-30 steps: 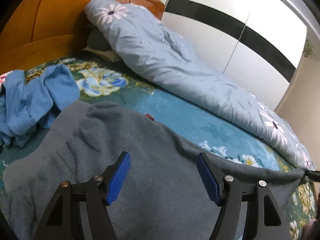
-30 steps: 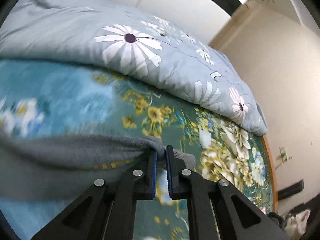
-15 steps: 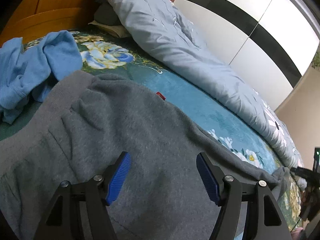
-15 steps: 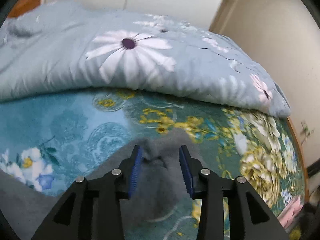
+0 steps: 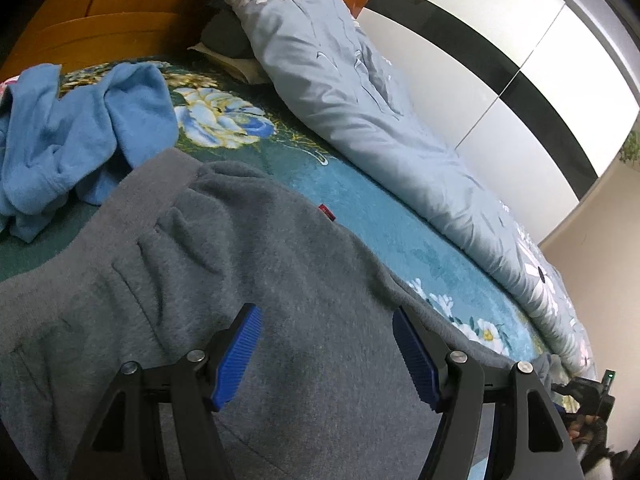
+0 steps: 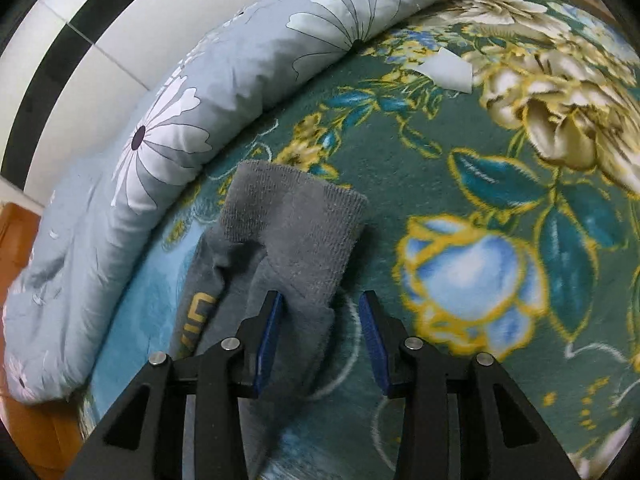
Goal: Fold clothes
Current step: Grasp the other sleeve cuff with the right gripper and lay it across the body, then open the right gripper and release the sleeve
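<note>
A grey fleece garment (image 5: 240,260) lies spread over the flowered bed, its waistband toward the blue clothes. My left gripper (image 5: 326,352) hovers open just above its middle, nothing between the blue pads. In the right wrist view the garment's ribbed cuff (image 6: 296,220) lies flat on the sheet, with yellow lettering (image 6: 196,312) on the fabric beside it. My right gripper (image 6: 322,332) points down over the cuff. Its jaws are closing with the cuff's fabric between them, the left pad at the cloth, the right pad clear of it.
A crumpled blue garment (image 5: 80,132) lies at the left near the wooden headboard (image 5: 100,20). A rolled light-blue daisy quilt (image 5: 360,92) runs along the far side by the white wardrobe (image 5: 500,40). A white scrap (image 6: 448,68) lies on the flowered sheet (image 6: 480,200).
My right gripper let go of the grey cuff, opened, rolled and dropped toward the bed; the cuff now lies on the sheet. The left gripper rolled slightly and stayed open.
</note>
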`<state>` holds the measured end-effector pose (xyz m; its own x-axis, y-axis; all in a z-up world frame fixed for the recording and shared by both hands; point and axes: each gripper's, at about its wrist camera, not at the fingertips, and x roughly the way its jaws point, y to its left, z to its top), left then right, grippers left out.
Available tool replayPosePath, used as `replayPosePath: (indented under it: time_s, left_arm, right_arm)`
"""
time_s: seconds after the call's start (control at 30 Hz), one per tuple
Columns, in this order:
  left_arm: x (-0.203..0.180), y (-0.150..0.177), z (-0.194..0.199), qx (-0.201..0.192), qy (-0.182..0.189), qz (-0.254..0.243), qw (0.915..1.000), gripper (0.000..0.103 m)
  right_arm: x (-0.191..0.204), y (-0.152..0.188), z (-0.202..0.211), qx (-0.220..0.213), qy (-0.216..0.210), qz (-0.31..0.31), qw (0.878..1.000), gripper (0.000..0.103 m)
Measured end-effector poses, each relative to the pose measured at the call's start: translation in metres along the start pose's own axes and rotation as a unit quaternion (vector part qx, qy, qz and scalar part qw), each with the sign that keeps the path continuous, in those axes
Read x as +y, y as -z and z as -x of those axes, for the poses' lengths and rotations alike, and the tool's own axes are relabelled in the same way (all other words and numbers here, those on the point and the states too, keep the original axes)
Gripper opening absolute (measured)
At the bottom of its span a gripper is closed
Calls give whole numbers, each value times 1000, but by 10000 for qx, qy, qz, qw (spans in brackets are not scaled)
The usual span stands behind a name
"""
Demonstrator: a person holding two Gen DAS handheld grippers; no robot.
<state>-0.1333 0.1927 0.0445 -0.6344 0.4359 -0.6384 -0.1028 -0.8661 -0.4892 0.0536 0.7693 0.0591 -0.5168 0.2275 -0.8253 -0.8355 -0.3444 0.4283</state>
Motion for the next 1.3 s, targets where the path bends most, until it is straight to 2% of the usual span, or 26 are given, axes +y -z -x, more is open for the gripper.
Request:
replayPosePath:
  time_s: [0.03, 0.07, 0.13, 0.23, 0.33, 0.43, 0.53, 0.6, 0.73, 0.87, 0.97, 1.03, 1.1, 1.17, 1.2, 1.23, 1.3]
  left_arm:
    - [0, 0, 0, 7, 3, 4, 10000, 72]
    - [0, 0, 0, 17, 9, 9, 10000, 72]
    - [0, 0, -1, 38, 20, 19, 10000, 72]
    - [2, -1, 0, 37, 58, 77, 9999, 72]
    - [5, -2, 1, 23, 100, 184, 9998, 72]
    - [7, -3, -1, 62, 108, 221, 9997, 72]
    - [9, -3, -4, 154, 137, 245, 9995, 72]
    - [11, -4, -4, 162, 146, 280, 9994, 72]
    - [10, -4, -6, 159, 143, 217, 9995, 72]
    - [0, -2, -9, 210, 202, -9, 9996, 72]
    - [-12, 2, -9, 171, 312, -279, 9990, 72]
    - [-20, 6, -8, 223, 409, -429, 9980, 72]
    - [-24, 8, 4, 352, 738, -420, 9958, 72]
    - [-19, 12, 30, 337, 1174, -425, 9916, 72]
    - [-16, 15, 48, 280, 1326, -495, 9895, 72]
    - [-10, 19, 67, 232, 1407, -627, 9878, 72]
    - [3, 24, 95, 203, 1452, -872, 9853, 73]
  right_arm:
    - [3, 0, 1, -3, -77, 19, 10000, 15]
    - [6, 0, 3, 3, -169, 41, 9998, 9]
    - [15, 0, 13, -120, -80, 237, 9996, 9]
    - [24, -4, 56, -641, -81, 578, 9962, 9]
    - [12, -9, 93, -1025, 160, 756, 9917, 9]
    - [-11, -3, 96, -841, 542, 742, 9922, 9]
    - [-42, 11, 72, -455, 877, 475, 9940, 9]
    - [-53, 15, 62, -356, 916, 344, 9946, 9]
    - [-52, 19, 61, -377, 958, 348, 9941, 10]
    - [-36, 32, 95, -624, 906, 568, 9923, 17]
    - [-24, 67, 131, -584, 550, 993, 9918, 29]
    - [-22, 108, 158, -553, 313, 1350, 9888, 40]
    - [-27, 151, 184, -536, 77, 1536, 9867, 44]
    - [-36, 189, 202, -494, -236, 1649, 9848, 53]
    - [-43, 210, 211, -472, -374, 1747, 9828, 61]
    - [-49, 231, 221, -450, -512, 1844, 9805, 65]
    - [-59, 264, 236, -681, -554, 2044, 9749, 65]
